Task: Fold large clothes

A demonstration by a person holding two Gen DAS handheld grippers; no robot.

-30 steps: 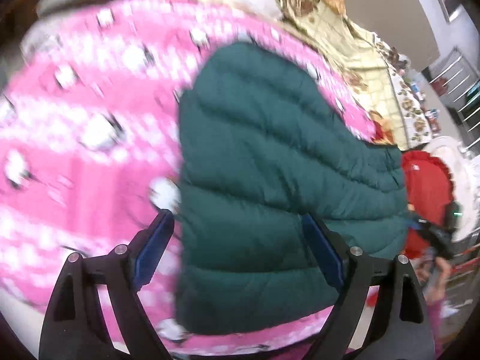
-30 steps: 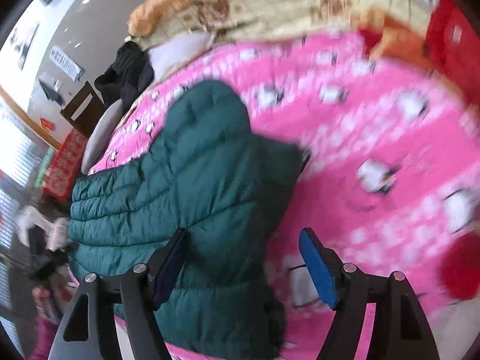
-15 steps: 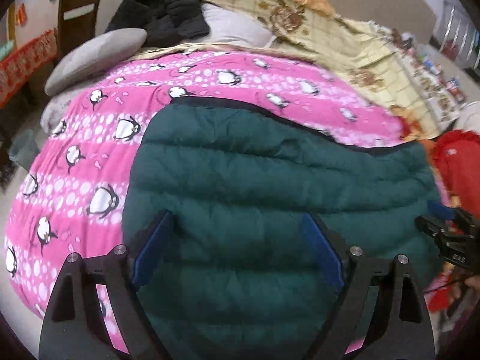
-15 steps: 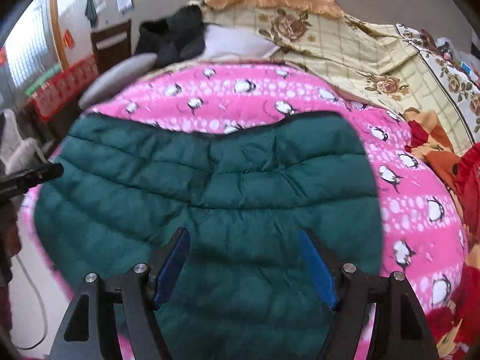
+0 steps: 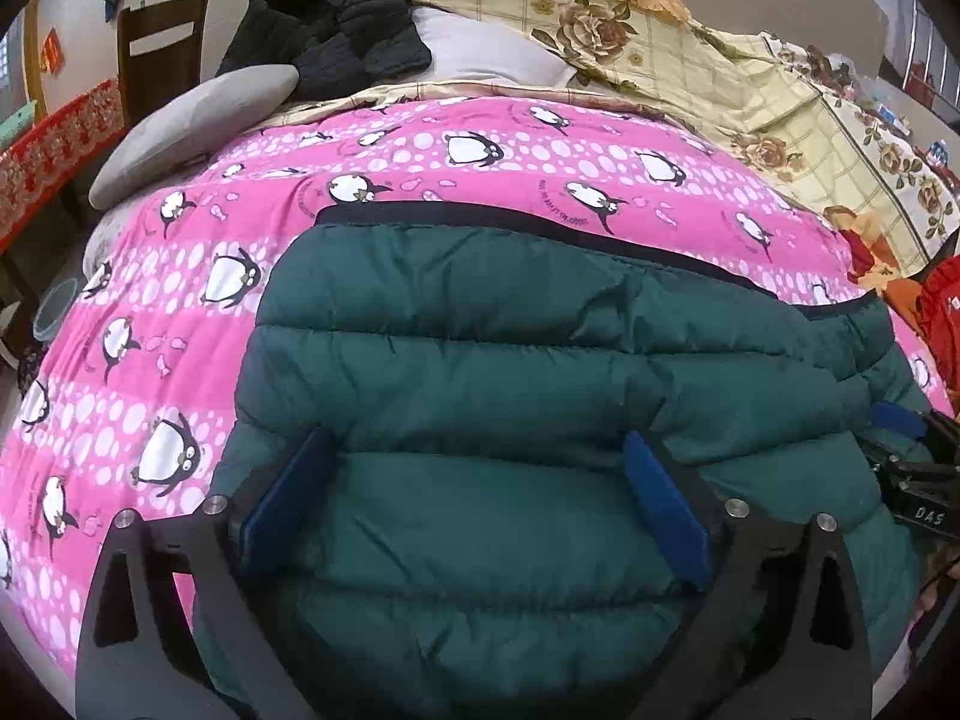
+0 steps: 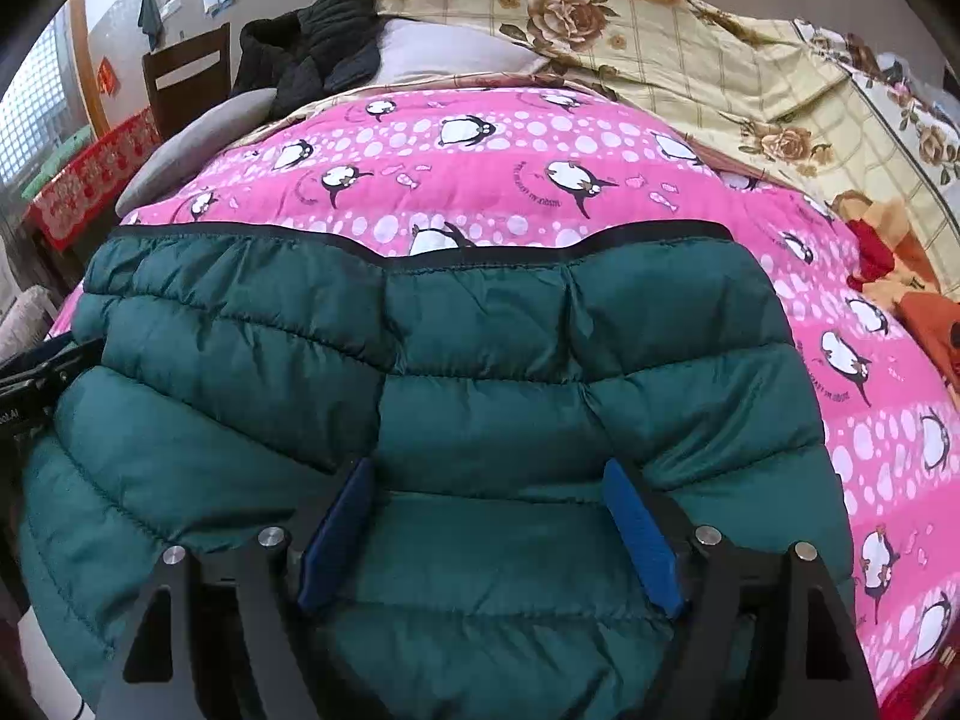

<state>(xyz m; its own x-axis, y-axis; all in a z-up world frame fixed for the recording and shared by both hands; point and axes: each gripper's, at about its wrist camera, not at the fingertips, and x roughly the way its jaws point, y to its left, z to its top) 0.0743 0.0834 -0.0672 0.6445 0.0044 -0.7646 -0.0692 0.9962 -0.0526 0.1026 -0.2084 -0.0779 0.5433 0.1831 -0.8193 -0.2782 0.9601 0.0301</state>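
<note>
- The left gripper has its blue-padded fingers spread wide apart, gripping nothing; they sit low over the near part of the green puffer jacket, and whether the pads press into the fabric cannot be told.
- The right gripper is likewise wide open and empty, its fingers low over the same jacket toward its right half.
- In the left wrist view the right gripper shows at the jacket's right edge; in the right wrist view the left gripper shows at the jacket's left edge.
- The jacket lies flat on a pink penguin-print quilt that covers the bed, with its black-trimmed edge turned away from the cameras and its quilted rows running crosswise.
- Behind the pink quilt lies a cream blanket with roses, a grey pillow, and a black garment piled on a white pillow.
- A red cloth lies at the bed's right side.
- A wooden chair stands at the wall past the bed's left corner.
</note>
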